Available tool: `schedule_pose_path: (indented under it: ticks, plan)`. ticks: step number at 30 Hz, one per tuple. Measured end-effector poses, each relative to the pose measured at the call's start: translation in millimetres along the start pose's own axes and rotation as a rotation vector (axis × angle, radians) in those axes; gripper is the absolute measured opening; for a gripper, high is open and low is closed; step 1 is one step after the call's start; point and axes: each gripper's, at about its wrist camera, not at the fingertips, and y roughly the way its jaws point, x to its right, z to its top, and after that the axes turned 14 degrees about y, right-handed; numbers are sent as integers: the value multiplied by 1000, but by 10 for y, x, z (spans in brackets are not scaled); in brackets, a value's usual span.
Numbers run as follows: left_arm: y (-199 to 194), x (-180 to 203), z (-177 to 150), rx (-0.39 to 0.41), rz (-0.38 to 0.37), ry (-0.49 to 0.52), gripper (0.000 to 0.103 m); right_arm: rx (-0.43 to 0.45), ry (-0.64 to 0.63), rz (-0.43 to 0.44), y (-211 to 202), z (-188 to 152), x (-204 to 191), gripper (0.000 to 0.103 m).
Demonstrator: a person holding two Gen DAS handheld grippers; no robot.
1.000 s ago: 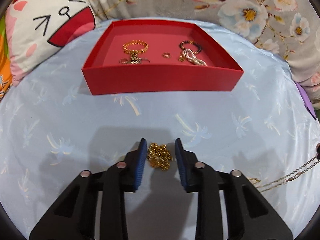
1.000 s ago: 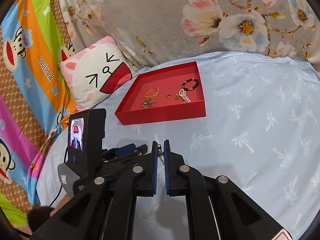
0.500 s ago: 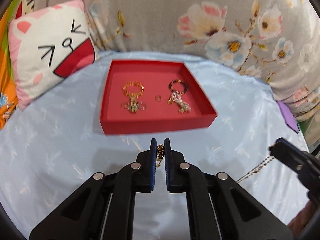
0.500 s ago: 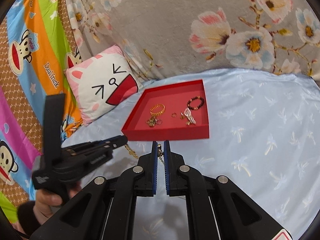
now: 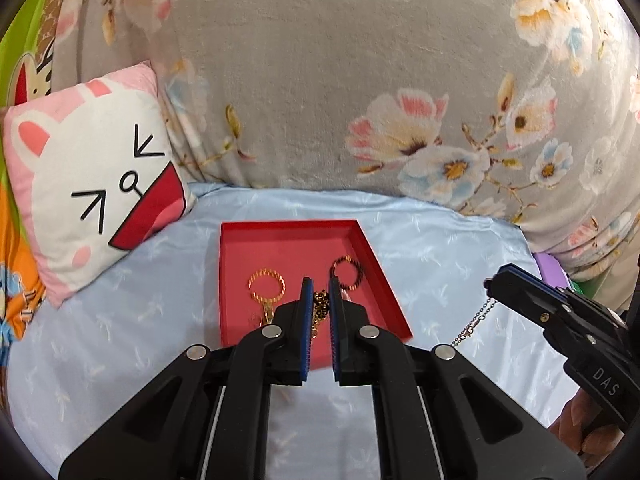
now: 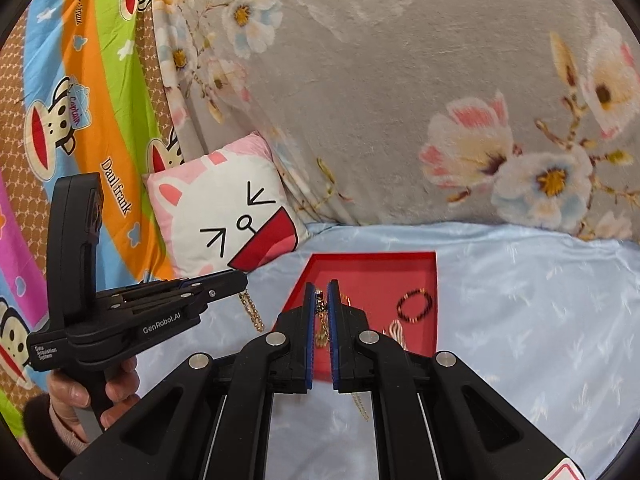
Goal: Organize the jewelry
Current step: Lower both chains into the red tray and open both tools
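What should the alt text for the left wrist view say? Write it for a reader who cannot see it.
The left gripper pinches a bunched gold chain necklace above a shallow red tray on a pale blue sheet. In the tray lie a gold bracelet and a dark beaded bracelet. At right, the right gripper holds the chain's other end.

The bed's pale blue sheet [image 5: 440, 248] lies bare on every side of the red tray [image 5: 390, 300], giving open passage along its near and right edges. A cat cushion [image 5: 88, 196] crowds the bed's far left corner, and the floral blanket [image 5: 320, 80] walls off the far edge behind the tray
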Motion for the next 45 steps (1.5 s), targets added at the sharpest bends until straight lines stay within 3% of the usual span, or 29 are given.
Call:
schedule_pose_path:
  ticks: [6, 12, 18, 25, 33, 35, 37, 45]
  plan:
    - [518, -252, 272, -30, -21, -28, 7, -19, 28, 6, 577, 357, 82, 6]
    - [1119, -441, 395, -79, 7, -28, 7, -58, 26, -19, 1230, 553, 203, 6]
    - [1696, -589, 424, -132, 41, -23, 7, -113, 11, -67, 1827, 550, 361, 6]
    - [2107, -732, 406, -161, 65, -43, 7, -172, 13, -105, 2283, 442, 550, 6]
    - [2291, -831, 331, -162, 103, -65, 7, -190, 28, -126, 2450, 353, 671, 9]
    - [2306, -855, 321, -163, 126, -68, 24, -185, 28, -129, 2456, 347, 688, 14]
    - [2298, -864, 316, -158, 140, -66, 31, -177, 32, -128, 2438, 346, 703, 17]
    - [2262, -841, 266, -165, 150, -56, 31, -161, 25, -131, 2342, 345, 705, 19]
